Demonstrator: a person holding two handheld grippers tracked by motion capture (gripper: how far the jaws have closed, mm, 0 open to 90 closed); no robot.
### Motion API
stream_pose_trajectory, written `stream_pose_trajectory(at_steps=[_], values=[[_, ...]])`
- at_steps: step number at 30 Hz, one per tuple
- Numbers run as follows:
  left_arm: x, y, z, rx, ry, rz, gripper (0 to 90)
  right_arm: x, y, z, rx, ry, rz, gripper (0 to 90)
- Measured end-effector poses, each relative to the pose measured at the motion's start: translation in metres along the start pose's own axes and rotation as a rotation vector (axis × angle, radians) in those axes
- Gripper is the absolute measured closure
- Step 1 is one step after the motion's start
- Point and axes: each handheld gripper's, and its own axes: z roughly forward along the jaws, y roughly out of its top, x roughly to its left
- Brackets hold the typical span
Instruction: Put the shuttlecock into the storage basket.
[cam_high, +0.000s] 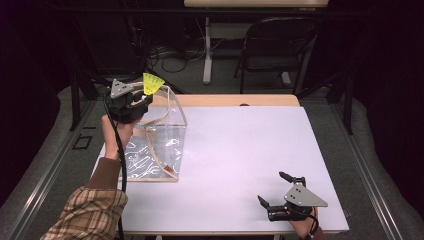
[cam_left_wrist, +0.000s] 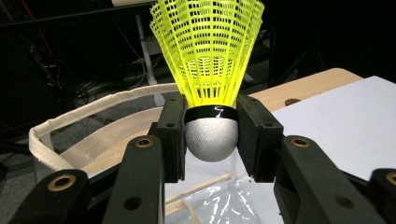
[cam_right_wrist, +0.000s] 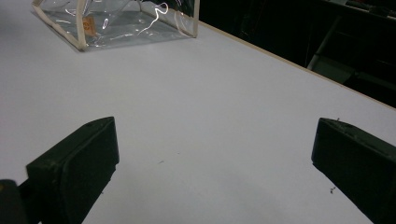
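Yellow shuttlecock (cam_left_wrist: 208, 70) clamped in left gripper (cam_left_wrist: 211, 135) fingers | right gripper (cam_high: 281, 189) fingers wide, empty

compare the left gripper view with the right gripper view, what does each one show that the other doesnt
Left gripper view: a yellow shuttlecock clamped by its grey cork between the left hand-held gripper jaws, above the bag's cloth-trimmed open rim. Right gripper view: the right hand-held gripper, jaws wide apart over bare white table, and the bag's base. Both: the clear plastic bag and the white tabletop.
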Motion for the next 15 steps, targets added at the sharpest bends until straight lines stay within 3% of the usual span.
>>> stream_pose_trajectory(at_steps=[15], values=[[0.0060, -0.0037, 0.0084, 0.025, 0.005, -0.022, 64.5, 0.0000, 0.0000, -0.0001, 0.000, 0.000, -0.001, 0.0]])
